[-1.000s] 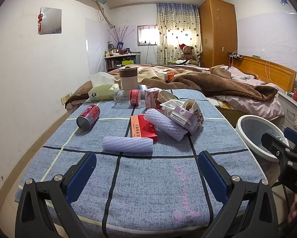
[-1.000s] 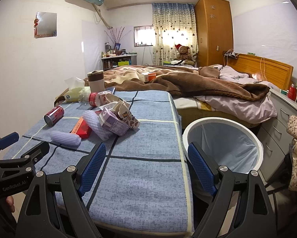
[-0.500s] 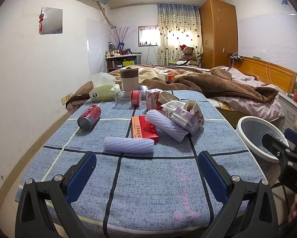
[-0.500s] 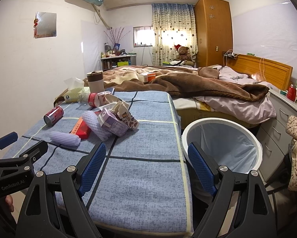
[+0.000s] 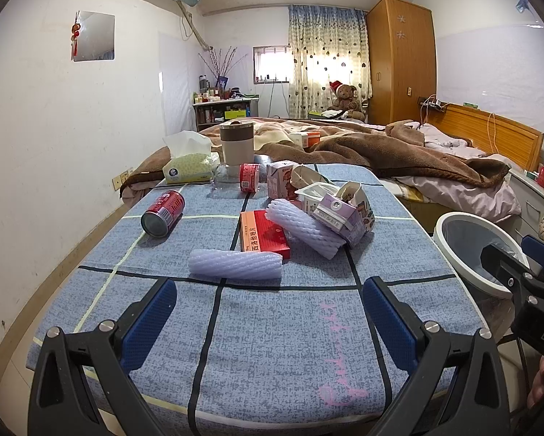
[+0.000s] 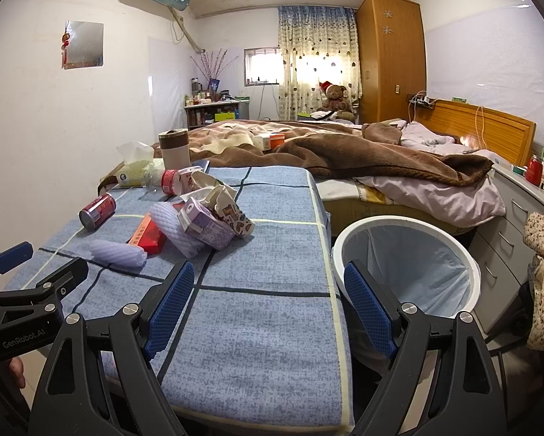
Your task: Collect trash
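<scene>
Trash lies on a table with a blue cloth (image 5: 272, 327): a white foam net sleeve (image 5: 235, 263), a second sleeve (image 5: 304, 227), a red box (image 5: 263, 234), a red can on its side (image 5: 163, 212), a purple carton (image 5: 339, 219) and a pink carton (image 5: 279, 180). A white bin with a blue liner (image 6: 406, 258) stands by the table's right edge. My left gripper (image 5: 268, 312) is open and empty, just short of the near sleeve. My right gripper (image 6: 268, 301) is open and empty over the table's near right corner, beside the bin.
A tissue pack (image 5: 186, 167), a beige cup (image 5: 236, 141) and a small red can (image 5: 248, 176) stand at the table's far end. A bed with a brown blanket (image 5: 399, 156) lies behind. A grey drawer unit (image 6: 519, 218) is at the right.
Both grippers have barely moved; the left view has crept slightly forward. Nothing was taken or let go.
</scene>
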